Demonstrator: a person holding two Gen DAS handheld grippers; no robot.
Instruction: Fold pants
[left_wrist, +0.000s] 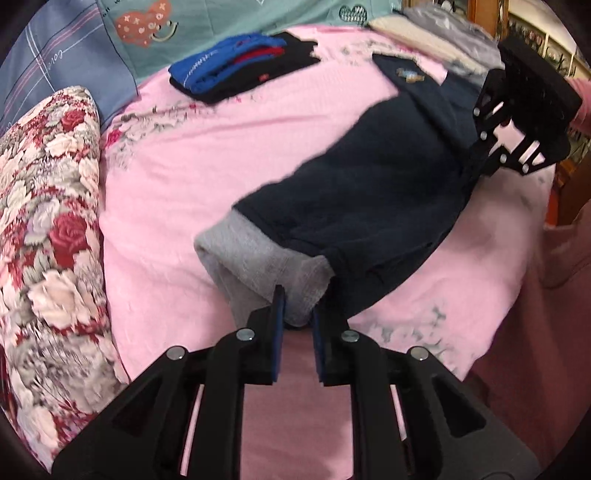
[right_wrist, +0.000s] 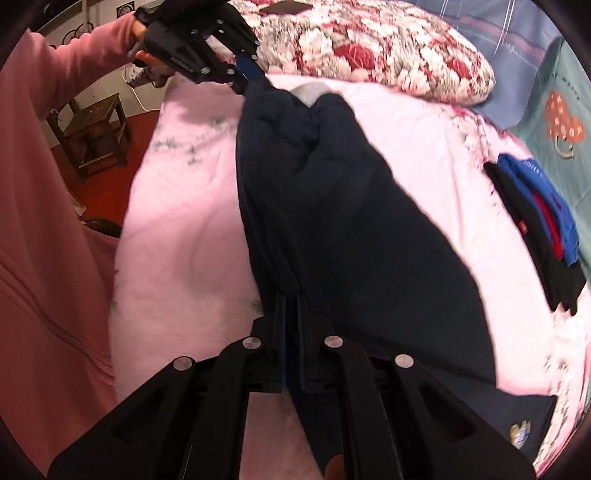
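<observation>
A: One pair of pants (left_wrist: 369, 192), dark navy with a grey lining (left_wrist: 258, 266) turned out at one end. Location?

B: Stretched between the two claws above the pink bed sheet (left_wrist: 207, 155). The long axis runs from the left claw (left_wrist: 297, 314) straight ahead and to its right, to the right claw (left_wrist: 476, 162). The grey-lined end points at the left claw; the end with a small embroidered patch (left_wrist: 410, 75) lies beyond the right claw, on the sheet.

A: Left claw, condition?

B: Narrowed on the grey edge of the pants, fabric pinched between its blue pads (left_wrist: 279, 332).

A: Right claw?

B: In its own view the right claw (right_wrist: 293, 332) is nearly closed, with a gathered bunch of navy cloth between its fingers. From there the pants (right_wrist: 332, 221) run directly ahead to the left claw (right_wrist: 243, 79), held by a hand (right_wrist: 142, 55) in a pink sleeve (right_wrist: 55, 92).

A: Other items?

B: One folded stack of clothes (left_wrist: 240, 66), black, blue and red, far ahead and left of the left claw, on the sheet. One floral quilt (left_wrist: 48, 236), to the left claw's left. One wooden stool (right_wrist: 92, 133) on a red floor, ahead and left of the right claw.
</observation>
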